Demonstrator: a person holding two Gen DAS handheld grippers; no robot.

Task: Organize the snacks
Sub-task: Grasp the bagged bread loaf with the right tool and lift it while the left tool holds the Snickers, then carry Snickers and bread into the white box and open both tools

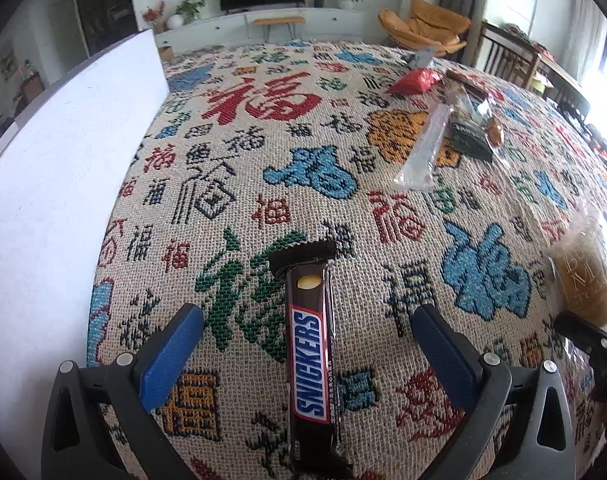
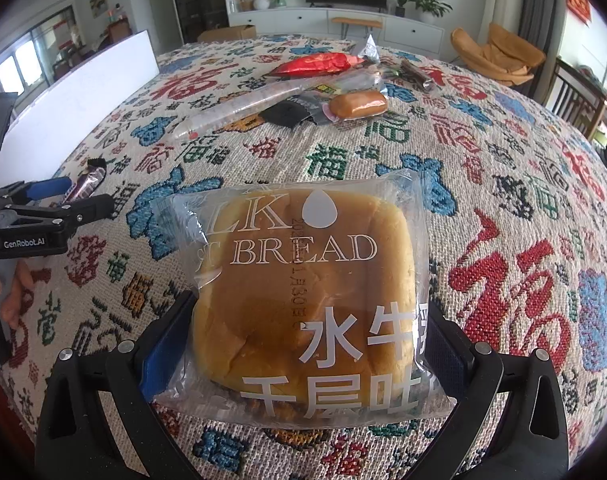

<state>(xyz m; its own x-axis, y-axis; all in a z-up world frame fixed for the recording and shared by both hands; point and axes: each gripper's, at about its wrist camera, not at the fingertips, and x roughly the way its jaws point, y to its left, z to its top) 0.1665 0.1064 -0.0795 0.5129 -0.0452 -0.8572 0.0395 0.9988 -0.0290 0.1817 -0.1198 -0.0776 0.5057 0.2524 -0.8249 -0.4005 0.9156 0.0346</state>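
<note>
Left gripper [image 1: 307, 344] lay low over the tablecloth [image 1: 263, 152], fingers spread around a candy bar [image 1: 311, 360]; right gripper [image 2: 307, 344] clasped a bread pack [image 2: 303, 304], near end cut off.

A brown Snickers bar in glossy wrapper [image 1: 312, 364] lies flat on the patterned woven cloth [image 1: 263, 152]. A square golden bread loaf in clear plastic bag [image 2: 307, 304] lies flat nearby. Other wrapped snacks [image 2: 303, 88] sit clustered farther back.
</note>
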